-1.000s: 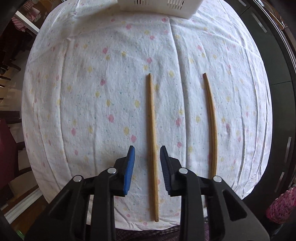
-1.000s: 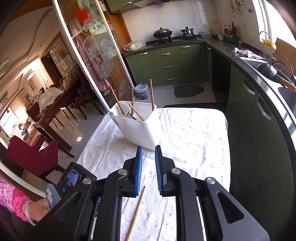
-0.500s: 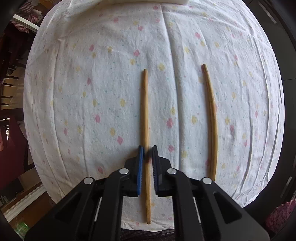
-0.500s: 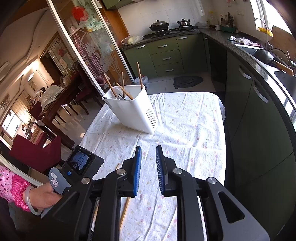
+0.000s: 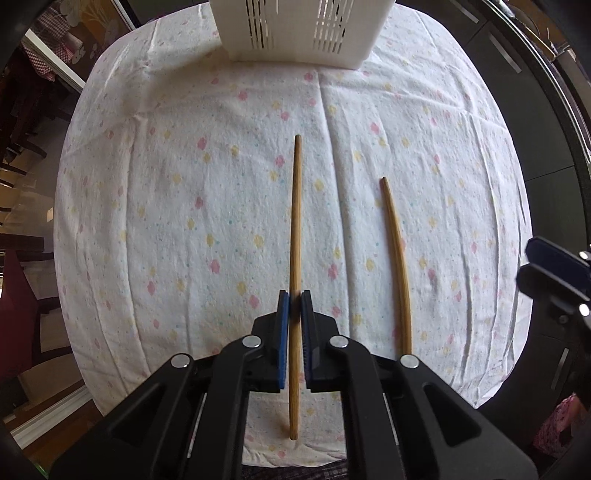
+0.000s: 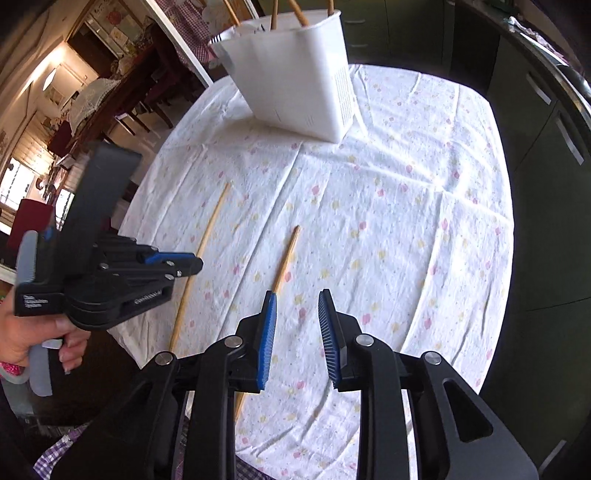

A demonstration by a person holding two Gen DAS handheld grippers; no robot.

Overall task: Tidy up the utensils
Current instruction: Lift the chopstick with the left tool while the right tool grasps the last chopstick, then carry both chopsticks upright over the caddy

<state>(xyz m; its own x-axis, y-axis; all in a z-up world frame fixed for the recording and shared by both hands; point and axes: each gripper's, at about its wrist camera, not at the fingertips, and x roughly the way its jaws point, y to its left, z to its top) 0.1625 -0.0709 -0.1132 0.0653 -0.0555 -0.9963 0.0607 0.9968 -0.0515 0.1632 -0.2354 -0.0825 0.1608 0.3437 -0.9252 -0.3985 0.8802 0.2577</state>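
My left gripper (image 5: 294,295) is shut on a wooden chopstick (image 5: 295,221) and holds it lifted, pointing toward the white utensil caddy (image 5: 295,33) at the table's far end. A second chopstick (image 5: 397,258) lies on the flowered tablecloth (image 5: 166,184) to its right. In the right wrist view my right gripper (image 6: 297,295) is open and empty, just above the near end of that second chopstick (image 6: 286,256). The left gripper (image 6: 192,263) and its held chopstick (image 6: 210,229) show at left there. The caddy (image 6: 295,81) holds several wooden utensils.
Dark green kitchen cabinets (image 6: 546,184) run along the table's right side. Dining chairs and a table (image 6: 110,110) stand beyond the left edge. The right gripper's tip (image 5: 546,266) shows at the right edge of the left wrist view.
My left gripper closed on the left chopstick and lifted it toward the caddy. My right gripper tilted down over the table, came near the second chopstick and opened.
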